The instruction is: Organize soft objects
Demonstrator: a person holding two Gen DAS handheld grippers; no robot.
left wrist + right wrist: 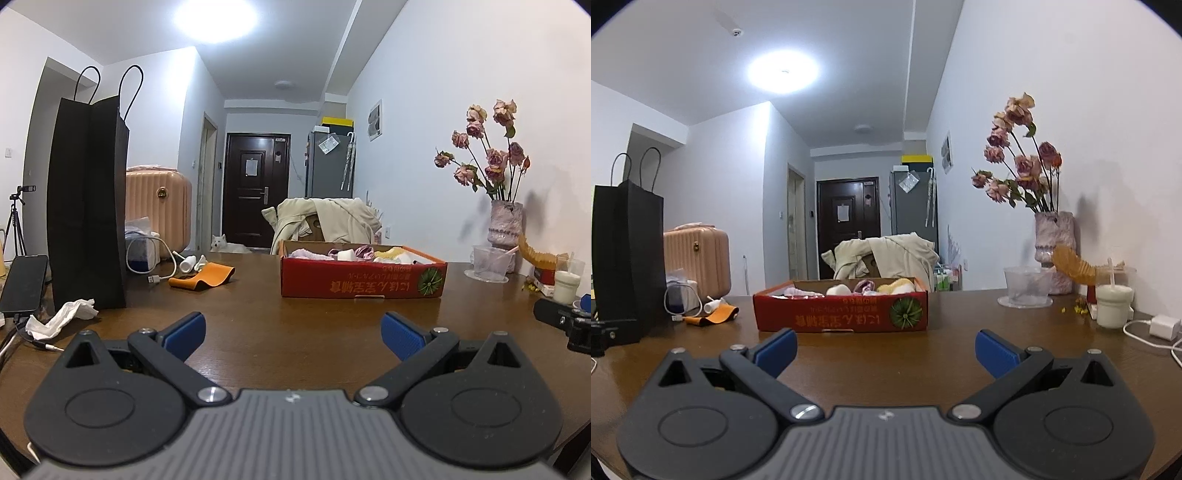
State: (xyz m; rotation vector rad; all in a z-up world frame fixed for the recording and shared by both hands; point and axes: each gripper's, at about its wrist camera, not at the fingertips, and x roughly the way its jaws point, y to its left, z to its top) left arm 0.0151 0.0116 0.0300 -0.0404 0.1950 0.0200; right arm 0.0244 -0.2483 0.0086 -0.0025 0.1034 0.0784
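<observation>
Both tongs stand low over the near edge of the desk, aimed at the red box. Left gripper: jaws wide apart, holding nothing. Right gripper: likewise apart and empty. The soft items, pink, white and yellow, lie inside the box toward the far edge, probably gathered there as the sorting place. A crumpled tissue lies loose near the left edge beside the black bag, judged unsorted.

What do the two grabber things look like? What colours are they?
Both look the same. The left gripper and right gripper each have black arms with silver bolts, round black discs at the sides, a ribbed grey body in the middle, and two blue bumpy fingertips. No cables or sleeves show on them.
</observation>
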